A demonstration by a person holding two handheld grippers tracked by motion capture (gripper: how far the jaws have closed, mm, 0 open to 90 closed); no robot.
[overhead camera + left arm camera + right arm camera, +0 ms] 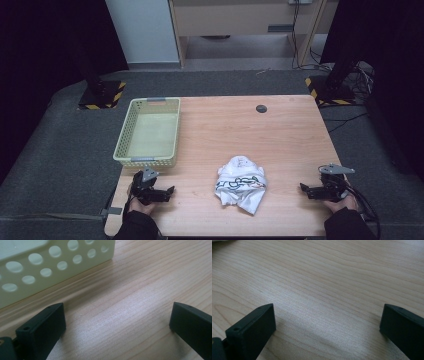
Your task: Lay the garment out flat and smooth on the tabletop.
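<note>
While both hands rest near the front edge of the bench (280, 125), the left hand-held gripper (169, 192) sits at the front left corner with its jaws spread wide and nothing between them, only bare wood showing in the gap in the left gripper view. Just beyond it stands the pale perforated basket (150, 131), whose near wall lies close to the jaw tips, apart from them, and whose outer side runs along the bench's left edge. The right hand-held gripper (303, 188) lies near the front right corner, jaws likewise wide apart and holding nothing, the right edge of the bench just behind the hand. Between the two grippers, well apart from each, a crumpled white cloth (241, 189) with dark printed markings lies on the wood. Open bench stretches from each jaw to the cloth, and beyond it toward the far edge.
</note>
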